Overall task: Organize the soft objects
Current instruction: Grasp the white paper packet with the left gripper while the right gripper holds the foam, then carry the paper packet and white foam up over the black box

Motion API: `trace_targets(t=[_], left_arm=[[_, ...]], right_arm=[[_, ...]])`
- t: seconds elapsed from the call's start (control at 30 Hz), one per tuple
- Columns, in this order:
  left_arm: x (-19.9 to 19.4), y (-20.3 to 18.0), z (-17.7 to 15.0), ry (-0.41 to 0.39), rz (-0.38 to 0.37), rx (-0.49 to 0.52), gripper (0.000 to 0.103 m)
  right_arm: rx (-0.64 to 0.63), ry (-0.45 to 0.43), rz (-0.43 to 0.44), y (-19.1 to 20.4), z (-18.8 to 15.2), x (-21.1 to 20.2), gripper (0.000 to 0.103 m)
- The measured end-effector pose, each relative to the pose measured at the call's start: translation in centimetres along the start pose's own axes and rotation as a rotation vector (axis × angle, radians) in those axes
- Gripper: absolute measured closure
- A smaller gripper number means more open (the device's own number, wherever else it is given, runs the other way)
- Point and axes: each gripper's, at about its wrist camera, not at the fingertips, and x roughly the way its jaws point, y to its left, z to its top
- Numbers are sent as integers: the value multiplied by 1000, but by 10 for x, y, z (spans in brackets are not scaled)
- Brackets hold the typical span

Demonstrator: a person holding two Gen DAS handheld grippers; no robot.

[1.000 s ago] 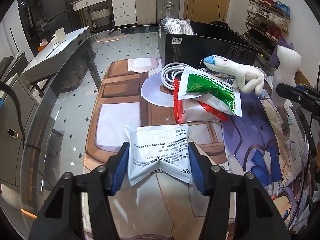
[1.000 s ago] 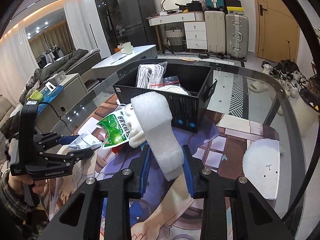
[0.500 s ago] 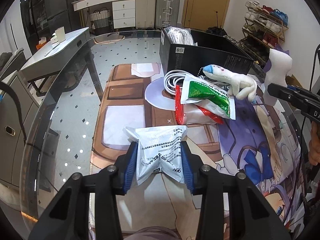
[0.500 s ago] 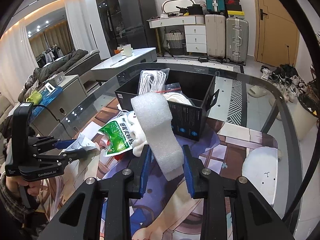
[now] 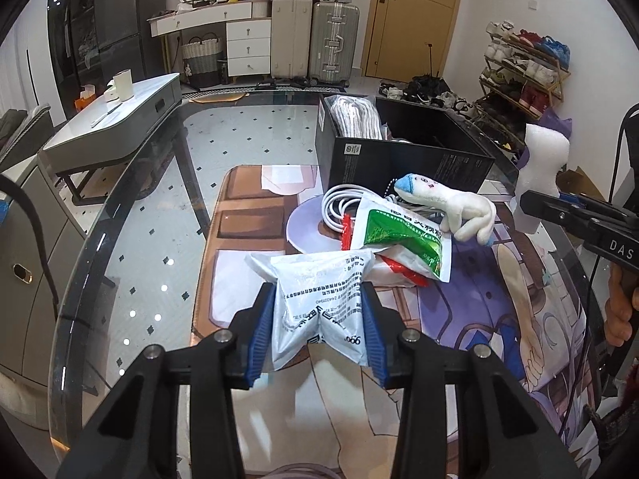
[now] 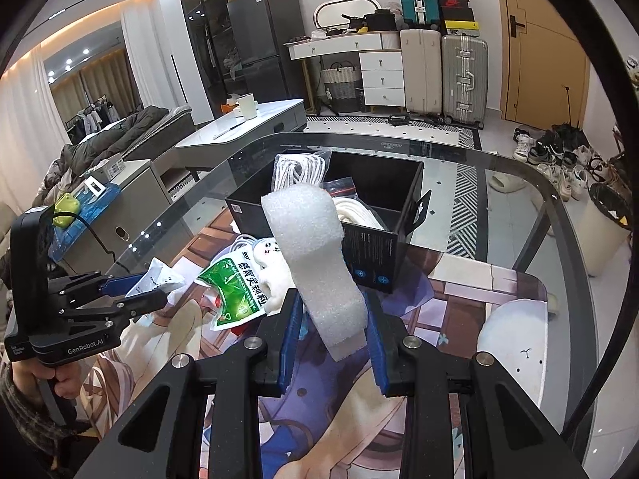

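My left gripper is shut on a white printed packet and holds it above the printed mat. My right gripper is shut on a white foam piece, held upright in front of the black box. The box holds bagged white rope and white cords. On the mat lie a green and white packet, a red packet under it, a white plush toy and a coiled white cable. The foam also shows in the left wrist view.
The glass table carries a printed mat and a pale round coaster. A low grey side table stands at the left. Suitcases and a shoe rack line the far wall.
My left gripper closed on the white packet and lifted it off the mat, towards the box. My right gripper rose slightly with the foam piece.
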Motion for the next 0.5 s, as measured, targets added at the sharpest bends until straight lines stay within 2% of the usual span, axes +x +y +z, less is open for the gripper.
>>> trace_targets(t=[0.5], left_arm=[[-17, -13, 35, -82, -15, 47, 63]], right_arm=[[-26, -32, 5, 15, 19, -11, 72]])
